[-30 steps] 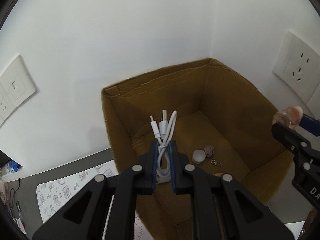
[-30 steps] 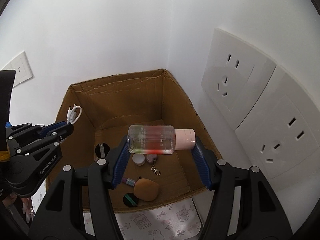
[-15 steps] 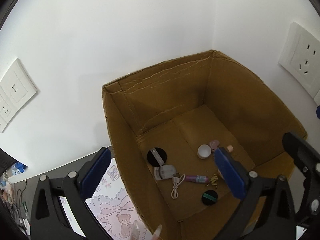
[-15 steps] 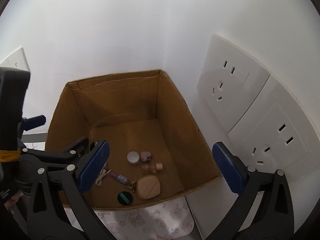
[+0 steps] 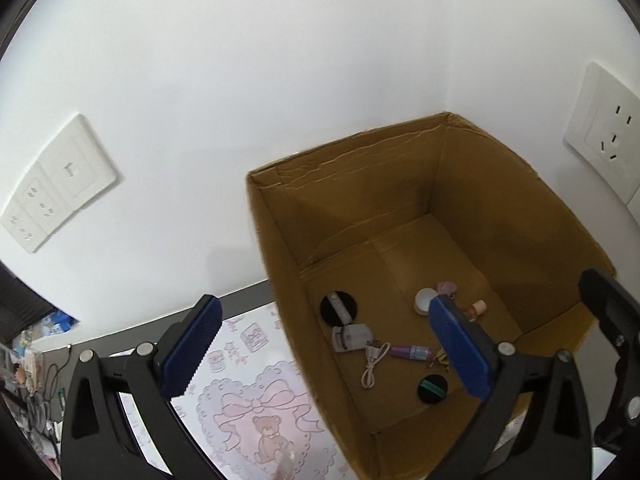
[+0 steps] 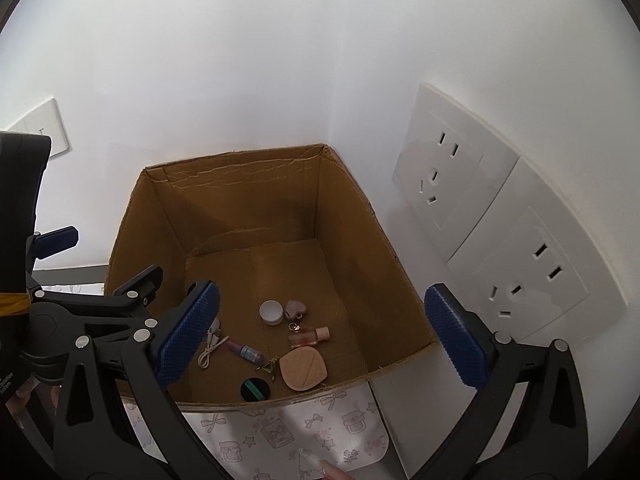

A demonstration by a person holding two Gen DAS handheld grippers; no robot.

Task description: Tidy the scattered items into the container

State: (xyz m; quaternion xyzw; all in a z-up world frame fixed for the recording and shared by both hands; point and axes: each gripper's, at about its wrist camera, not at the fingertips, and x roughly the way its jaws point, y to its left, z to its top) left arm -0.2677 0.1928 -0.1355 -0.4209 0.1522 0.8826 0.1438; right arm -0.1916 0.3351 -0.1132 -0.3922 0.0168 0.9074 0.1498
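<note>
The open cardboard box (image 5: 400,168) stands in the corner against the white wall. On its floor lie a white cable (image 5: 374,360), a clear bottle with a pink cap (image 5: 474,309), a white jar (image 5: 425,302), a purple tube (image 5: 410,351) and a black disc (image 5: 432,388). My left gripper (image 5: 326,346) hangs open above the box's left wall, nothing between its pads. My right gripper (image 6: 322,338) is open over the box (image 6: 248,168), with the bottle (image 6: 308,335), cable (image 6: 212,350) and tan puff (image 6: 303,369) far below. The left gripper (image 6: 104,258) shows at the left.
A patterned pink-and-white mat (image 5: 256,400) lies on the dark desk in front of and left of the box. Wall sockets (image 6: 452,176) sit close on the right, a switch plate (image 5: 60,184) on the left. Clutter (image 5: 32,360) fills the far left edge.
The left gripper let go of the white cable and the right one let go of the bottle; both now lie on the box floor. Both pairs of jaws have spread wide.
</note>
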